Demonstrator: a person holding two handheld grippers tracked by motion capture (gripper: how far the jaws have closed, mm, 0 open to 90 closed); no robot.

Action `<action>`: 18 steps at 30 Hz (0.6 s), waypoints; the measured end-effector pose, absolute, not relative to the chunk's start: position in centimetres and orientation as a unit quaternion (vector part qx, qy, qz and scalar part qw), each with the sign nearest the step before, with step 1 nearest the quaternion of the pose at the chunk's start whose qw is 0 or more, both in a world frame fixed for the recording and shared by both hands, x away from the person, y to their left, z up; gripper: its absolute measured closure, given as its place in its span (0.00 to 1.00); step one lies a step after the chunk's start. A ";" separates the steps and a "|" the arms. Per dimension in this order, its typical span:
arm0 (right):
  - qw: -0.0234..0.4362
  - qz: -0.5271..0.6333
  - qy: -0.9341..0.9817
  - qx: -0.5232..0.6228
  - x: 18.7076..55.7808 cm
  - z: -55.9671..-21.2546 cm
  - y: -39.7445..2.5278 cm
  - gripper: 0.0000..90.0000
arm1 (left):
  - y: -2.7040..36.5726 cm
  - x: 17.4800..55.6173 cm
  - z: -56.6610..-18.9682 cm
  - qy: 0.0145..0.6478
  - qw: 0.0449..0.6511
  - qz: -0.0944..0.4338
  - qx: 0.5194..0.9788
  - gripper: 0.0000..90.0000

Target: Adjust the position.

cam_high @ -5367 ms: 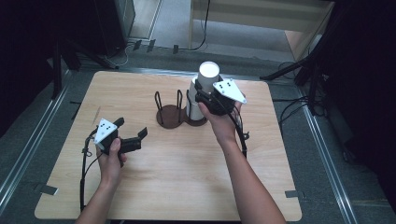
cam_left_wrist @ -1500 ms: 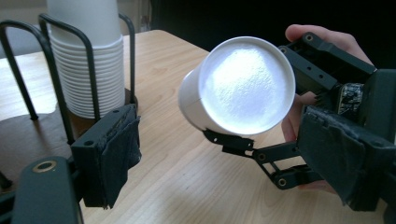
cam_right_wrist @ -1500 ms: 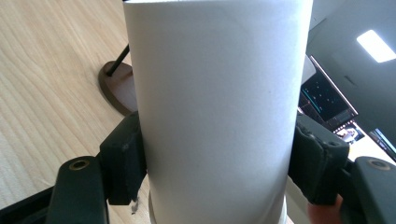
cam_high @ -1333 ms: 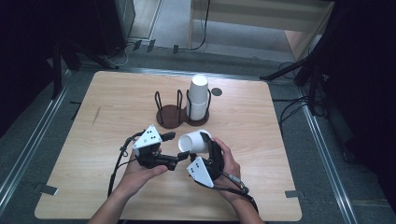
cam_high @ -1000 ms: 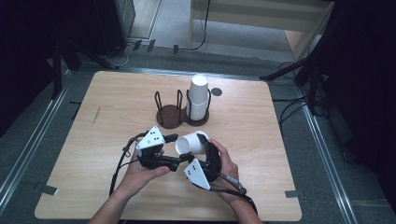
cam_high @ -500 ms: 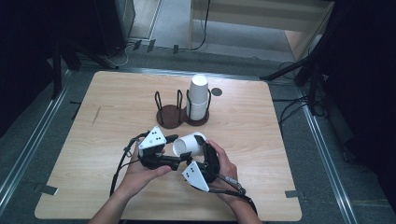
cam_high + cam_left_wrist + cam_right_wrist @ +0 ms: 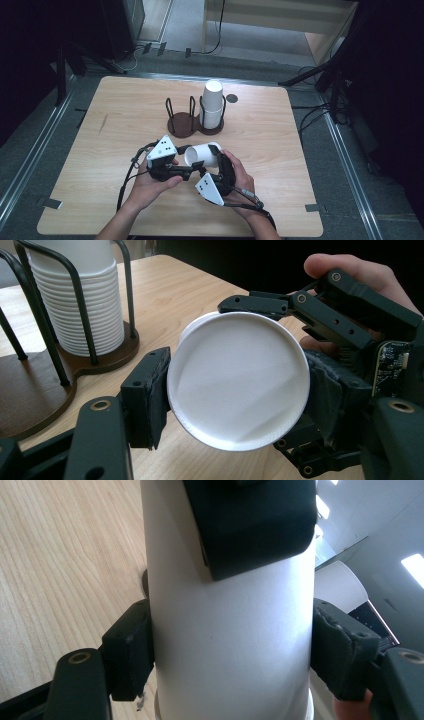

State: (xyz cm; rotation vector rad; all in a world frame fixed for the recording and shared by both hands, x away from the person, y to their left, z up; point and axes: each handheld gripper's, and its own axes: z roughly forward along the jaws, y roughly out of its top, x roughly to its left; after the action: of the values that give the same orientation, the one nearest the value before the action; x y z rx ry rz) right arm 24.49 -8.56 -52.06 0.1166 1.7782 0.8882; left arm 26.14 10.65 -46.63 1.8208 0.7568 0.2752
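Observation:
A white paper cup lies on its side in the air over the front middle of the table, held from two sides. My left gripper is shut on its closed end; the left gripper view shows the round cup bottom squeezed between my left gripper pads. My right gripper is shut across the cup's wall, with my right gripper pads on both sides. One pad of the left gripper presses on the cup farther up.
A dark brown two-slot wire holder stands at the table's middle back; its right slot holds a tall stack of white cups, its left slot is bare. A small dark disc lies beside it.
The right gripper carried one cup from the stack down to the table's front. The left gripper came over from the left and closed on its bottom. Barely any motion in the last second.

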 end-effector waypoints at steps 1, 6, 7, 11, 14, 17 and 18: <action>0.544 0.374 0.749 0.049 24.5 -52.1 -8.6 0.30 | 10.7 26.2 -46.6 0.320 0.544 0.115 0.767 0.37; 0.535 0.382 0.751 0.056 24.5 -52.0 -8.5 0.27 | 10.8 26.2 -46.8 0.316 0.548 0.118 0.766 0.39; 0.535 0.382 0.751 0.056 24.5 -52.0 -8.5 0.27 | 10.8 26.2 -46.8 0.316 0.548 0.118 0.766 0.39; 0.536 0.380 0.752 0.058 24.6 -51.9 -8.6 0.26 | 10.8 26.1 -46.8 0.315 0.550 0.122 0.764 0.40; 0.528 0.380 0.756 0.065 24.5 -51.9 -8.7 0.24 | 10.9 26.2 -46.9 0.323 0.548 0.136 0.760 0.40; 0.520 0.388 0.758 0.071 24.4 -51.8 -8.9 0.20 | 11.3 26.4 -46.8 0.332 0.554 0.146 0.749 0.41; 0.517 0.389 0.758 0.076 24.4 -51.8 -9.0 0.18 | 11.5 26.4 -46.8 0.335 0.555 0.148 0.747 0.41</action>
State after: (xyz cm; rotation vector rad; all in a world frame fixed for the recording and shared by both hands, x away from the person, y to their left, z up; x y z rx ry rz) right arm 24.35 -9.01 -51.77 0.1823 1.8205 0.9337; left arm 26.40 11.51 -46.76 1.7633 0.7923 0.3506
